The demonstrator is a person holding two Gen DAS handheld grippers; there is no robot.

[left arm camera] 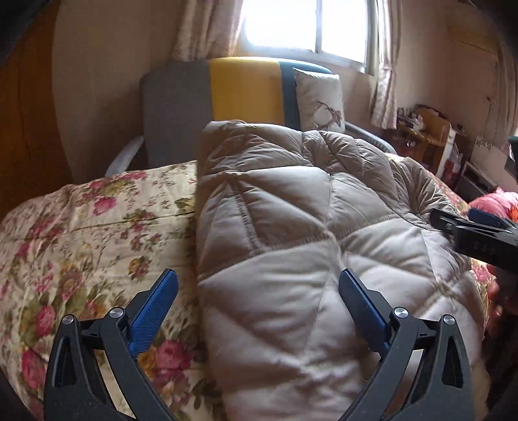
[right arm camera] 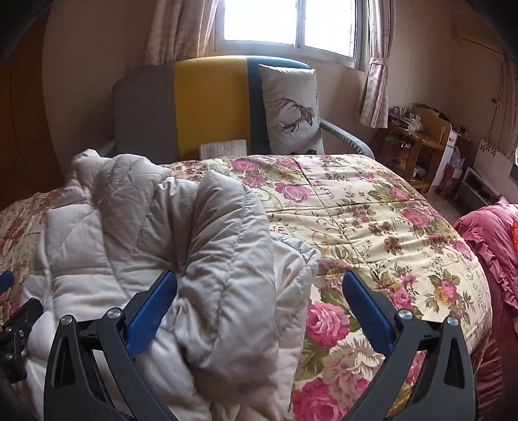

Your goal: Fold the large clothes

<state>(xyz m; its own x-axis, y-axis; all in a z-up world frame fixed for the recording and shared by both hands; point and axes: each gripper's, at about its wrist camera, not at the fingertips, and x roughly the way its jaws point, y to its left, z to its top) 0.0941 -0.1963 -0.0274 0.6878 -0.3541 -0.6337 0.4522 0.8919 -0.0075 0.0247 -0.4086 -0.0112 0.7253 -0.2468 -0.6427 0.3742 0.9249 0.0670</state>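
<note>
Puffy quilted coat (left arm camera: 291, 226) looks light, soft, slippery, springy; best pinched at a stitched seam or edge. It lies folded on the floral bedspread (left arm camera: 81, 226), centre of the left view, lower left of the right view. Left tongs (left arm camera: 259, 302) spread, empty, over its near edge. Right tongs (right arm camera: 259, 302) spread, empty, over its right edge.

Daylight is admitted through the overexposed, white-blown window (left arm camera: 304, 29) behind the pale patterned curtains (right arm camera: 181, 32), and the room is left dim and warm-toned. Soft shading is seen in the folds of the beige quilted padded jacket (left arm camera: 291, 226). Strong fisheye bending and dark vignetting are noted at the corners, with slight blur at the lower edges.
</note>
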